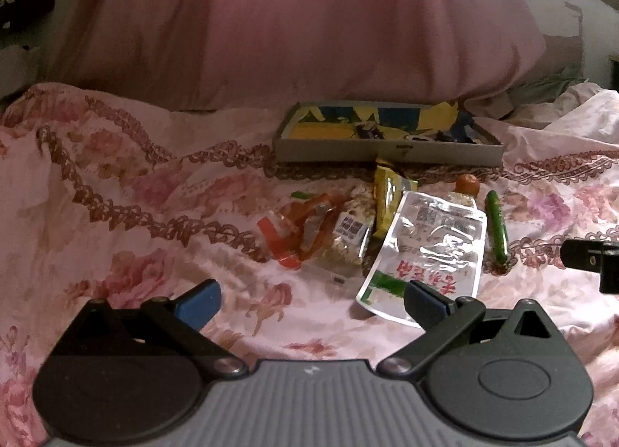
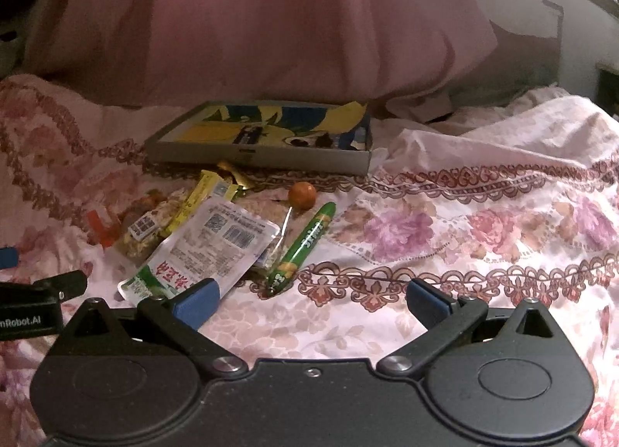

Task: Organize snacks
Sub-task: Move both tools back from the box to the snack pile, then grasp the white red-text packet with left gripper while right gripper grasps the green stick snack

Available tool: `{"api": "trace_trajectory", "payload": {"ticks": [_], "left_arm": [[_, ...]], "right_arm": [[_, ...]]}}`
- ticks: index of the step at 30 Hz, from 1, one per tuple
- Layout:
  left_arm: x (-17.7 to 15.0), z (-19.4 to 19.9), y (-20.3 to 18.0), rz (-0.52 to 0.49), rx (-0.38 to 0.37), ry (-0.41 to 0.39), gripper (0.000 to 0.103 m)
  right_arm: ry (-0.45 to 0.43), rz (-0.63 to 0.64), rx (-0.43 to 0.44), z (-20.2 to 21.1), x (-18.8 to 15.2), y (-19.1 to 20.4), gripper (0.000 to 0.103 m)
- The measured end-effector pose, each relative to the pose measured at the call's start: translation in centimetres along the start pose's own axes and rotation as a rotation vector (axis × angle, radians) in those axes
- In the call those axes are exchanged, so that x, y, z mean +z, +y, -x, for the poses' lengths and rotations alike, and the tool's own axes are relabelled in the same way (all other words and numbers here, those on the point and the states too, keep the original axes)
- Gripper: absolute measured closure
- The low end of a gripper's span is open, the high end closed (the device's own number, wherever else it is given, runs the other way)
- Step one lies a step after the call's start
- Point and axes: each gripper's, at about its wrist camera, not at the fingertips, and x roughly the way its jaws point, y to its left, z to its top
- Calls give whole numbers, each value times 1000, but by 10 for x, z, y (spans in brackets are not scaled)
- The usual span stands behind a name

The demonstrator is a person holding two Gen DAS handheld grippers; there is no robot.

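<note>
Pink floral bedspread beneath both grippers. Shallow grey cardboard box with yellow-blue printed floor lies ahead of the right gripper, ahead-right of the left gripper. Clear silver snack pouch touches the left gripper's right finger; slim green stick packet just beyond the right gripper. Both grippers wide open, empty.

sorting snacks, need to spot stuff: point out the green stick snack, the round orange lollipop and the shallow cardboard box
green stick snack (image 2: 305, 246), right wrist view, mid wrapper
round orange lollipop (image 2: 302, 190), right wrist view, candy head
shallow cardboard box (image 2: 271, 159), right wrist view, front wall
</note>
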Motion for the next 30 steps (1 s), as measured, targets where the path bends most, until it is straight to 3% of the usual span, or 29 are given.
{"api": "trace_trajectory", "payload": {"ticks": [11, 20, 30], "left_arm": [[-2, -8, 8, -1, 33, 18, 0], [-3, -19, 5, -4, 69, 67, 0], [10, -37, -16, -82, 58, 76, 0]], "right_arm": [[19, 36, 30, -2, 1, 6, 1], [39, 20, 107, -3, 7, 7, 1], [22, -7, 152, -14, 21, -8, 1]]}}
